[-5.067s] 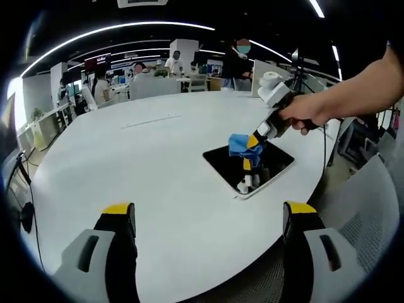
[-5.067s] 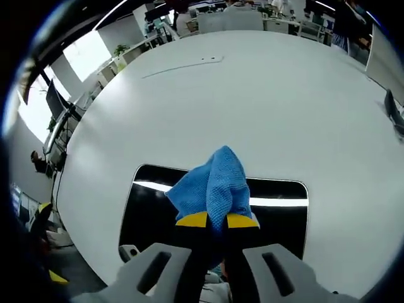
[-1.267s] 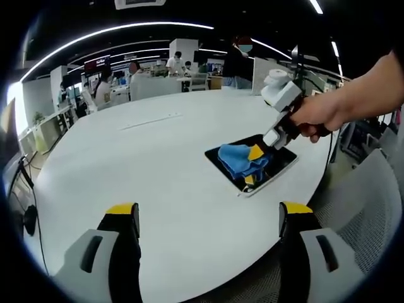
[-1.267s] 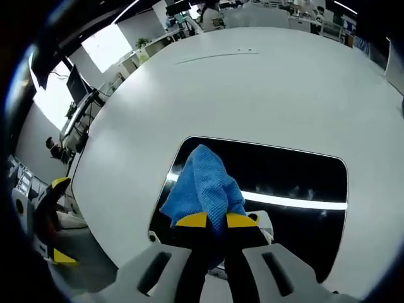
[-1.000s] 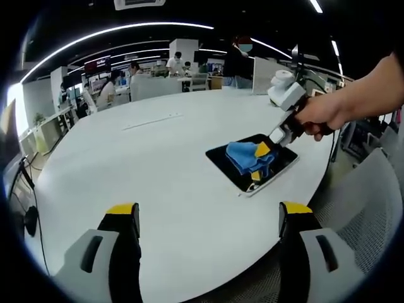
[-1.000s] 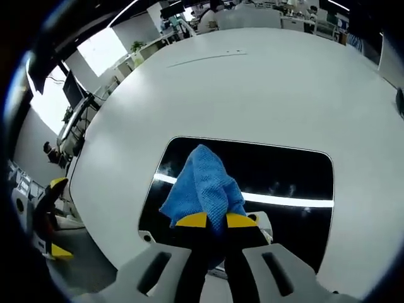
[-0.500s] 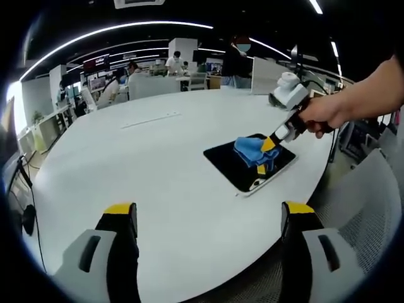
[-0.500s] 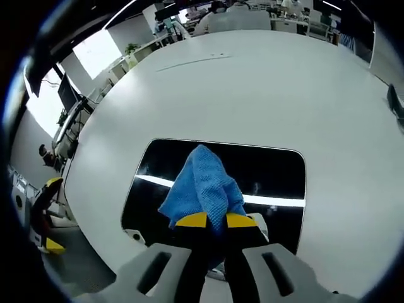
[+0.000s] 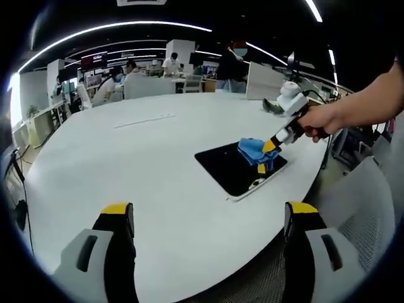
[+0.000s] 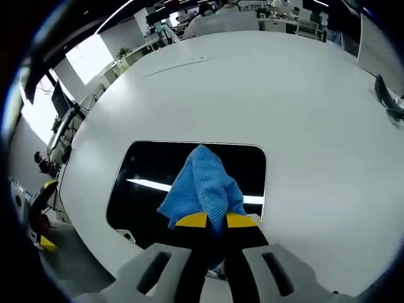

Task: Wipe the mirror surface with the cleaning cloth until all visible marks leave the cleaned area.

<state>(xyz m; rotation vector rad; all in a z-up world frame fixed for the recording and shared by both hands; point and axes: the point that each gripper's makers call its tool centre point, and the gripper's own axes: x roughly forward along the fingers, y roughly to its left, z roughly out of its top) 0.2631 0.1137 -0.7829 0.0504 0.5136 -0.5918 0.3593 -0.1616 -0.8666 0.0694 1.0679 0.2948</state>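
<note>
Right tool (image 10: 216, 220) clamps the blue cloth (image 10: 201, 187) over the mirror (image 10: 148, 170).

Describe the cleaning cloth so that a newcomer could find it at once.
On the big white round table lies a dark rectangular mirror near the edge. The cloth sits on it, pinched in the right tool. It is the only bright blue, fuzzy thing there.

Grey left gripper (image 9: 205, 221), yellow-tipped black fingers (image 9: 117, 211)
</note>
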